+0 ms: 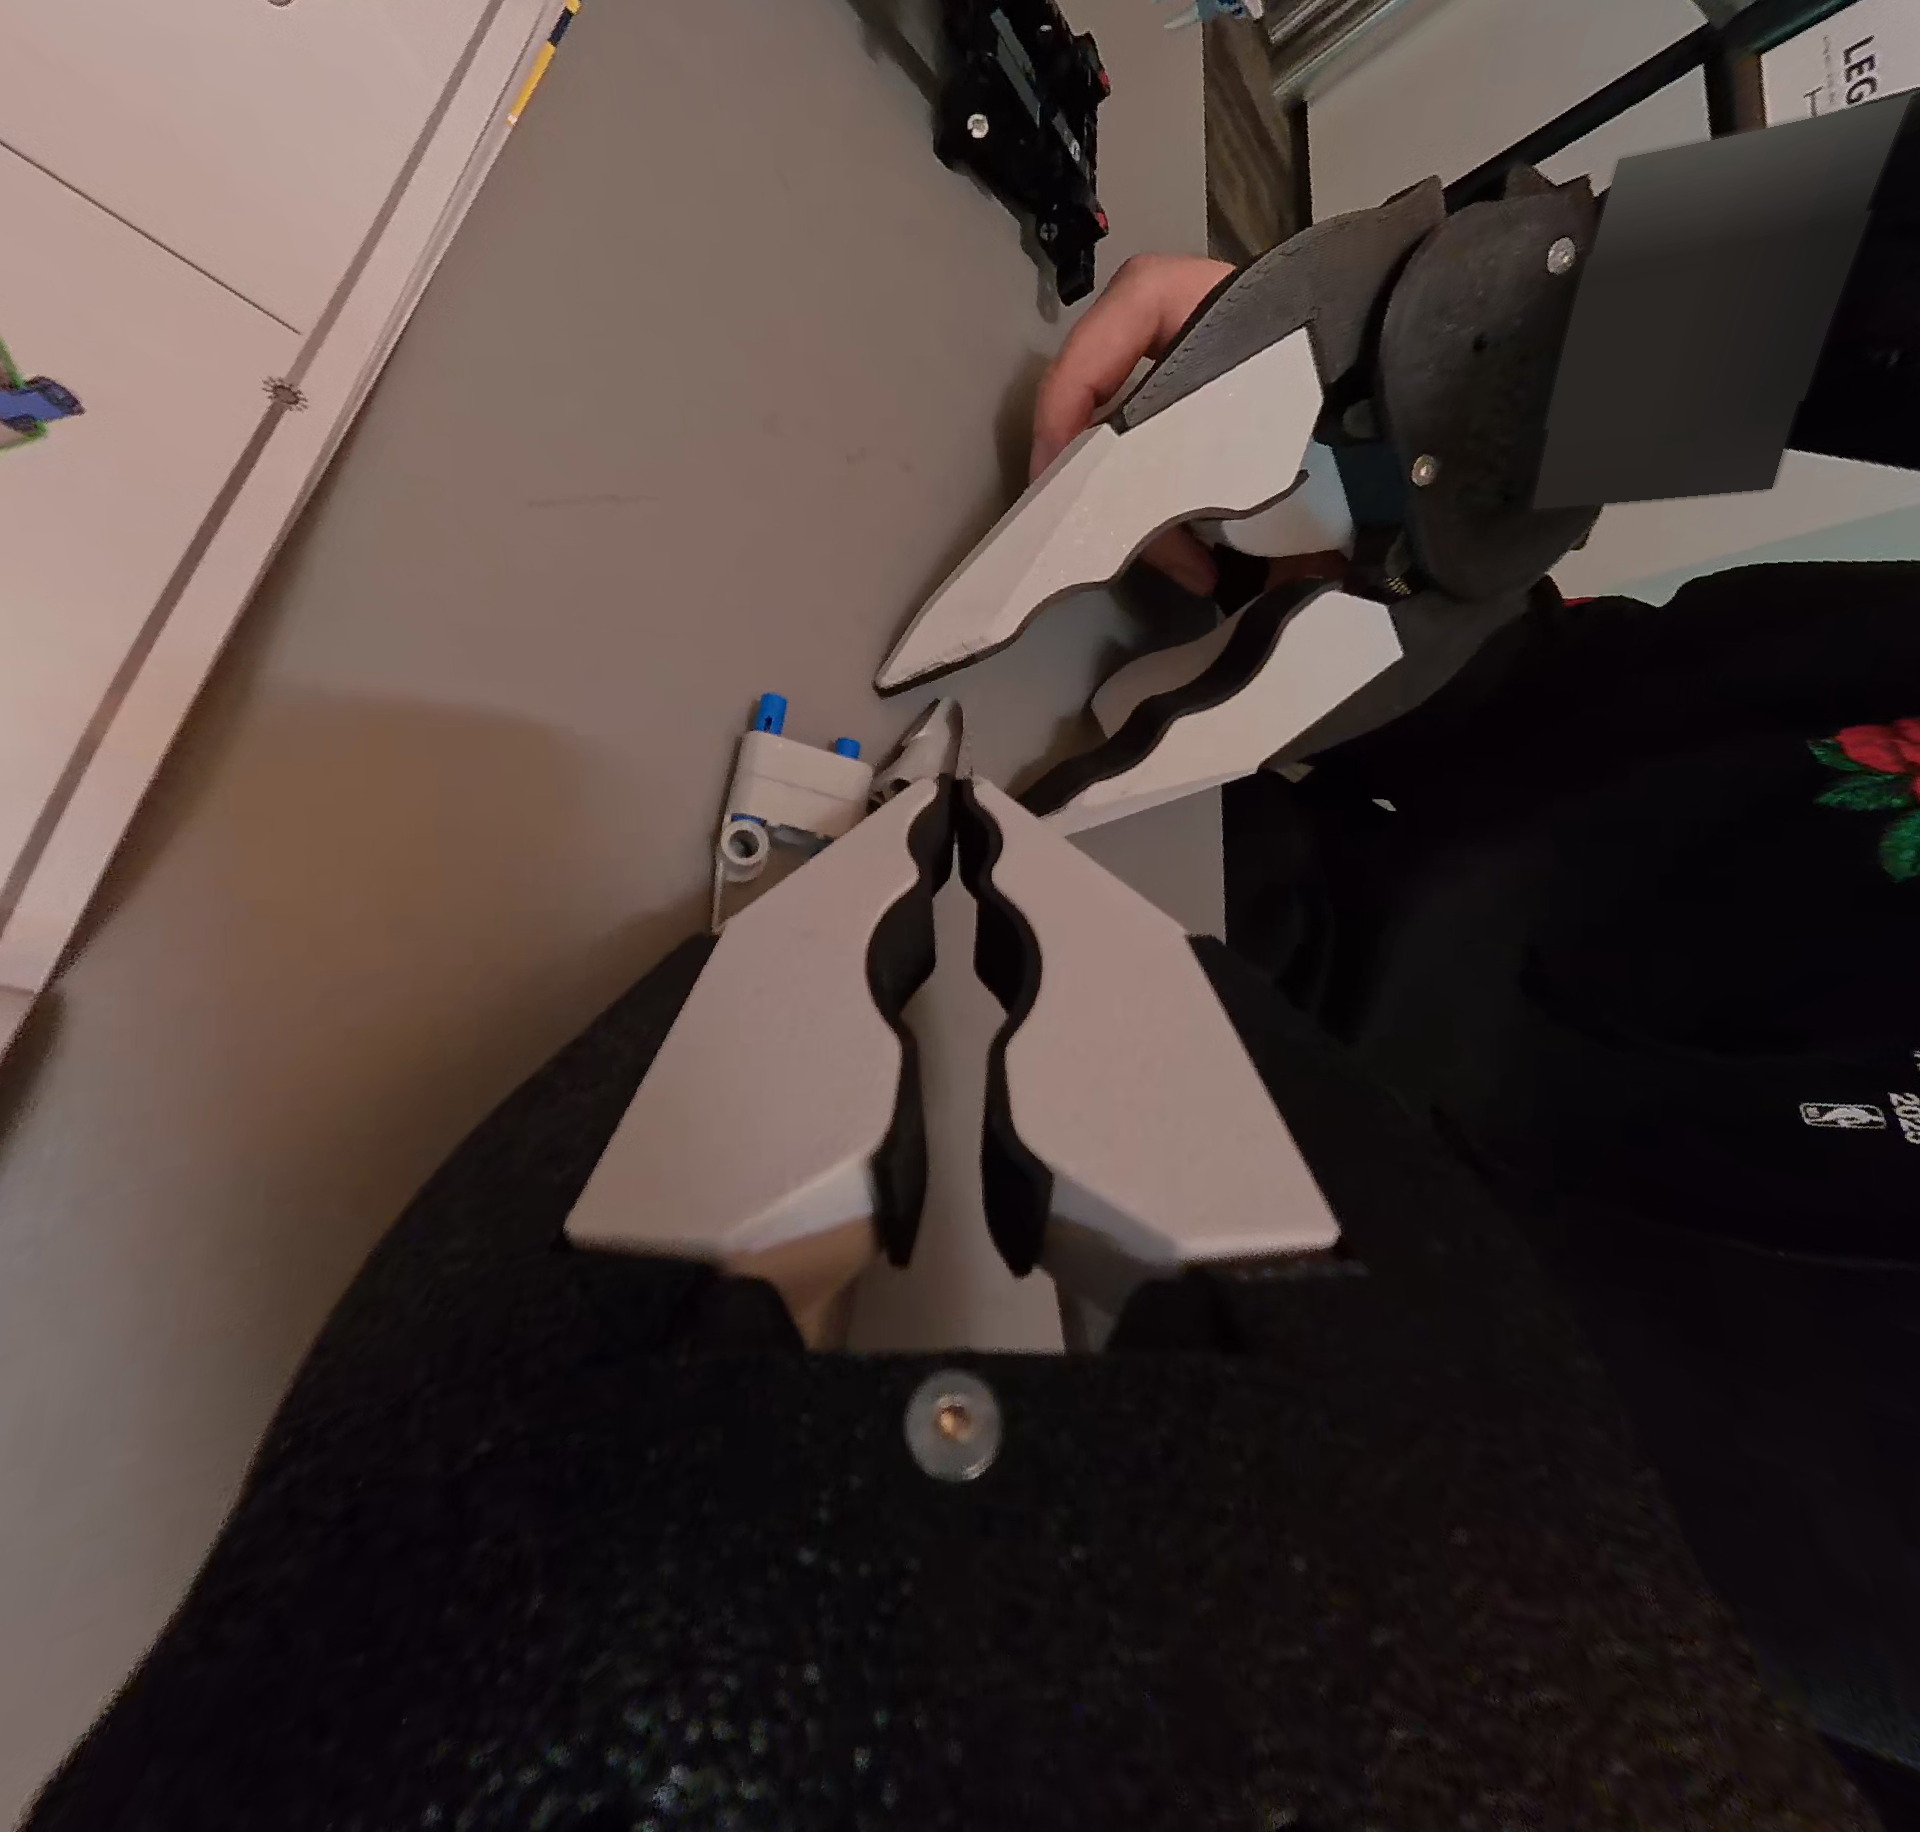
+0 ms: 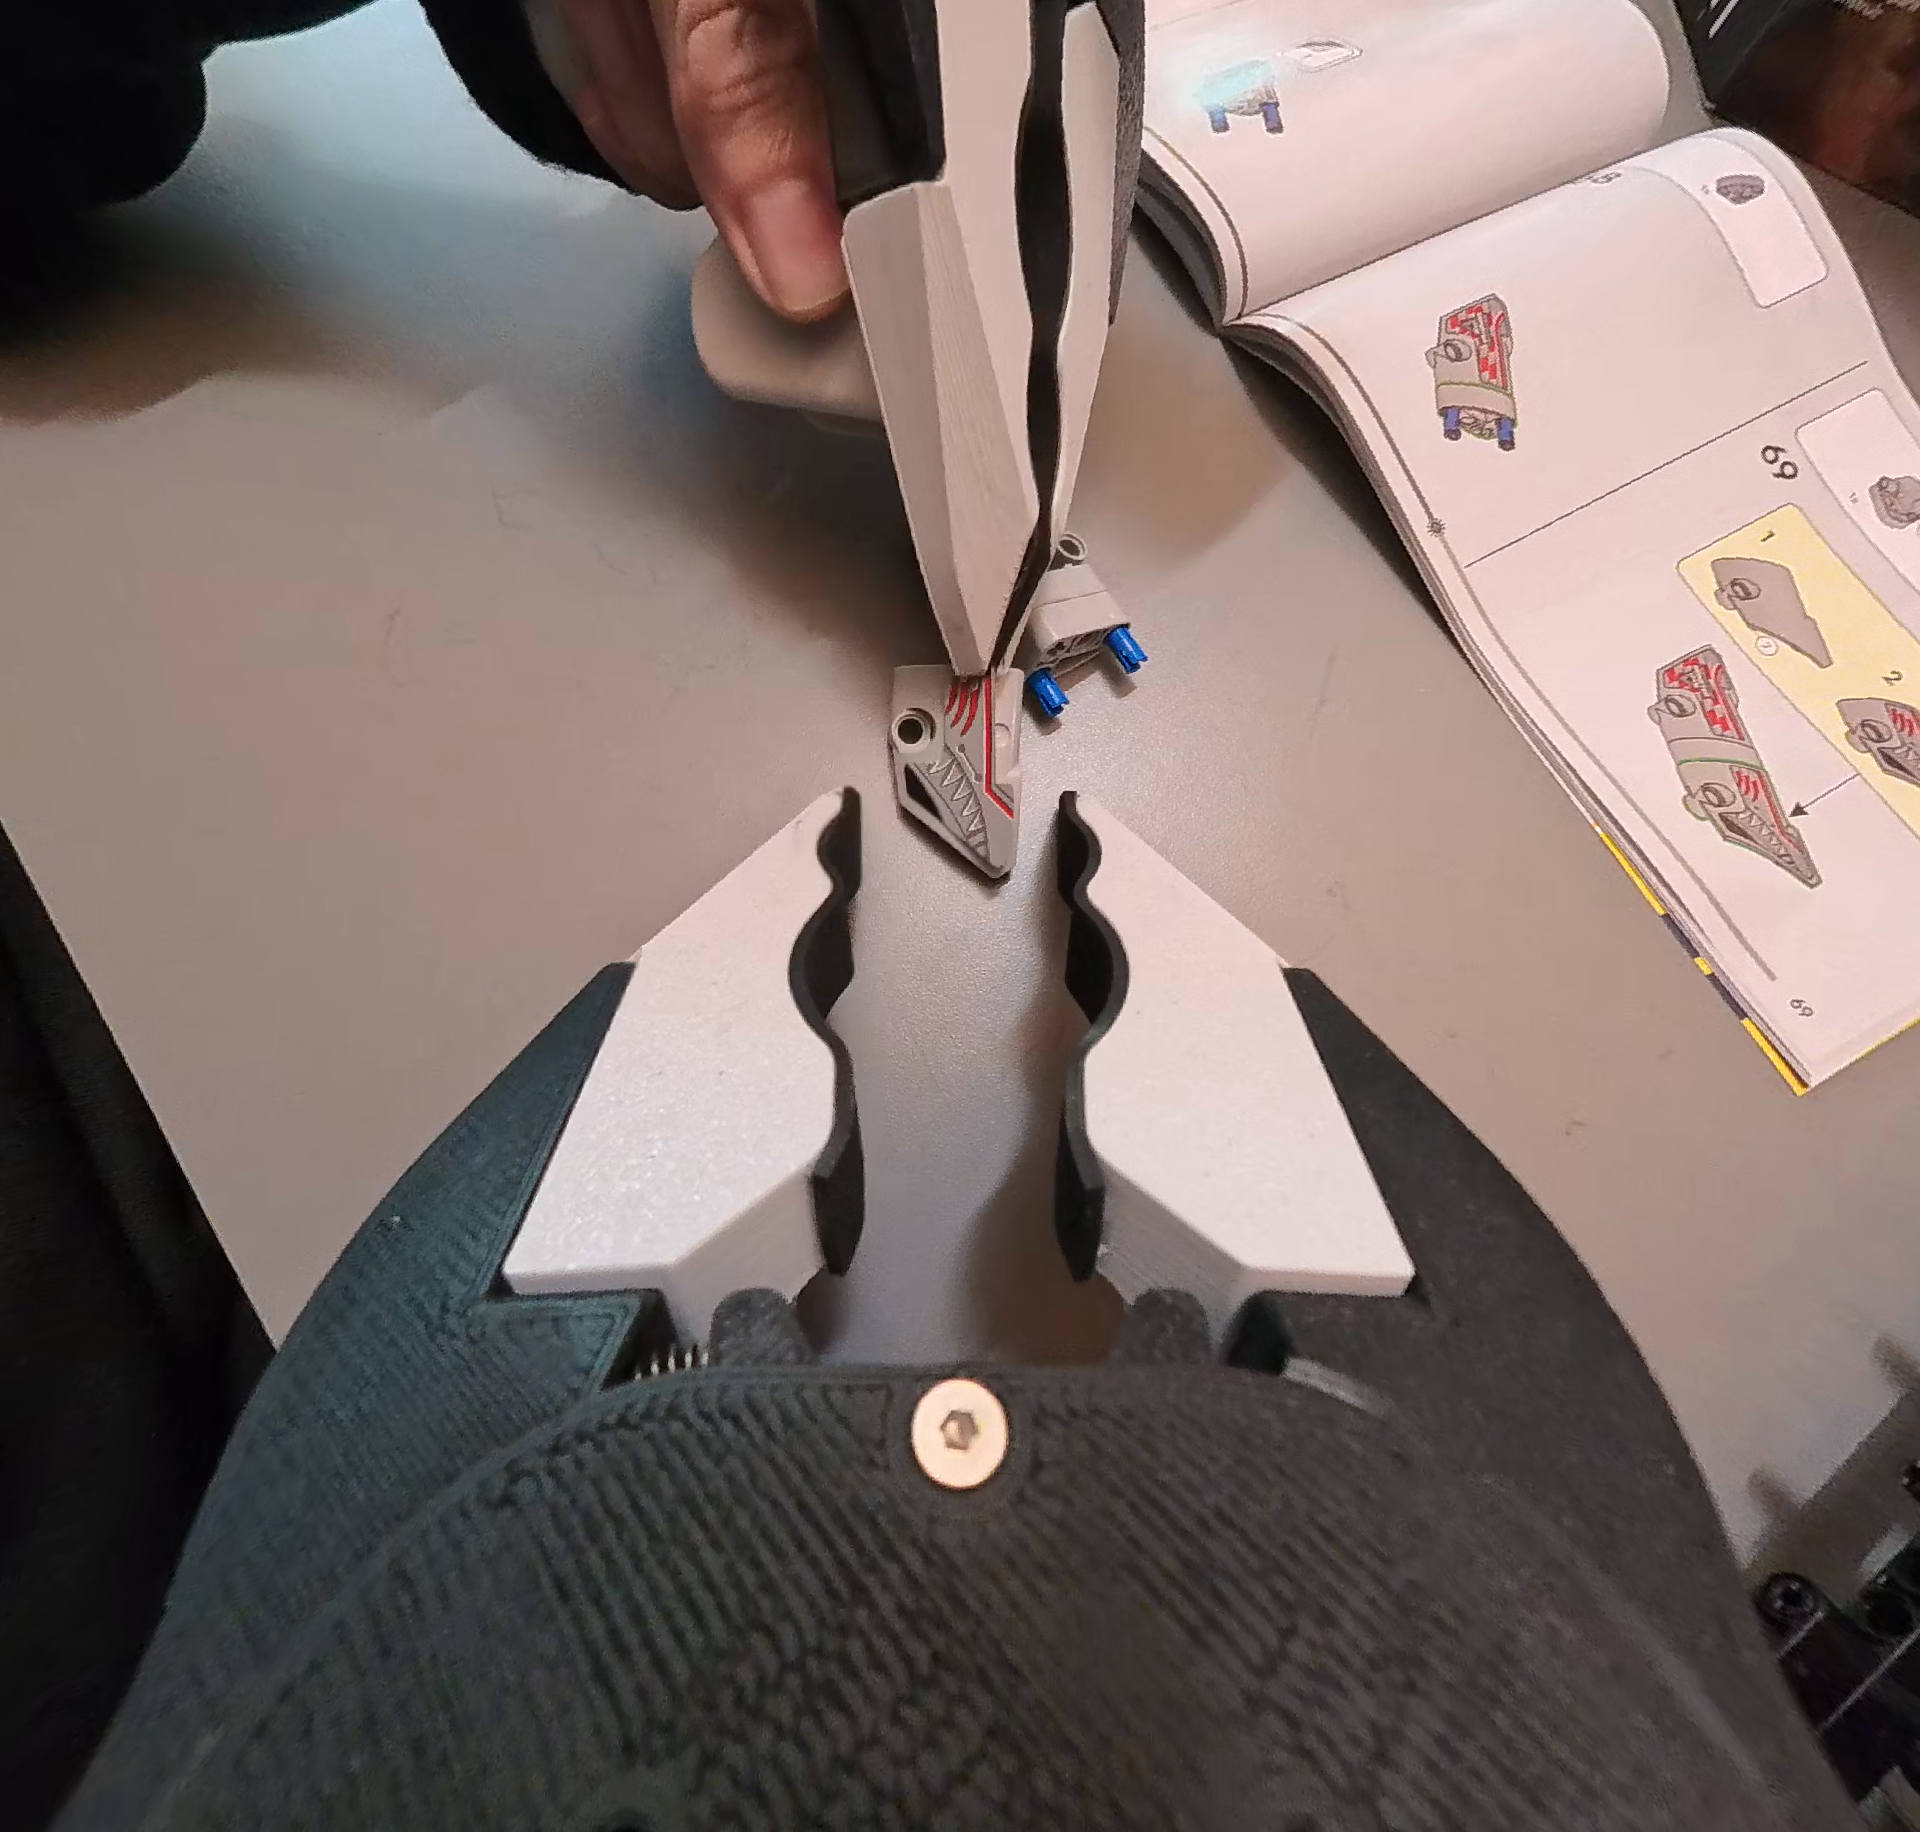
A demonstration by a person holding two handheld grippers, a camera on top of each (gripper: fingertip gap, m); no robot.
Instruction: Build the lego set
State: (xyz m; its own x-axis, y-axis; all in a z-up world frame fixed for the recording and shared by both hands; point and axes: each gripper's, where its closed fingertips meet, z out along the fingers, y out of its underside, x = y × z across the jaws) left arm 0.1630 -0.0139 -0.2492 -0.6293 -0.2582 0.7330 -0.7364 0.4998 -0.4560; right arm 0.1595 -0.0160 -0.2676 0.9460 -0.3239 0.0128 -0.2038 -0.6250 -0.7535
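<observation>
A grey wedge panel (image 2: 951,780) printed with shark teeth and red stripes stands tilted on the grey table (image 2: 416,587). My left gripper (image 2: 985,662) comes down from above and is shut on the panel's top edge; in the left wrist view its closed tips (image 1: 951,795) hide most of the panel. A small grey block with blue pins (image 2: 1081,634) lies just behind the panel; it also shows in the left wrist view (image 1: 795,795). My right gripper (image 2: 958,808) is open and empty, with the panel's lower tip between its fingertips.
An open instruction booklet (image 2: 1558,411) lies at the right of the table, and shows at the left in the left wrist view (image 1: 208,224). A black Lego assembly (image 1: 1029,120) lies farther back. A person's hand (image 2: 748,120) holds the left gripper. Left and right tips are no more than a few centimetres apart.
</observation>
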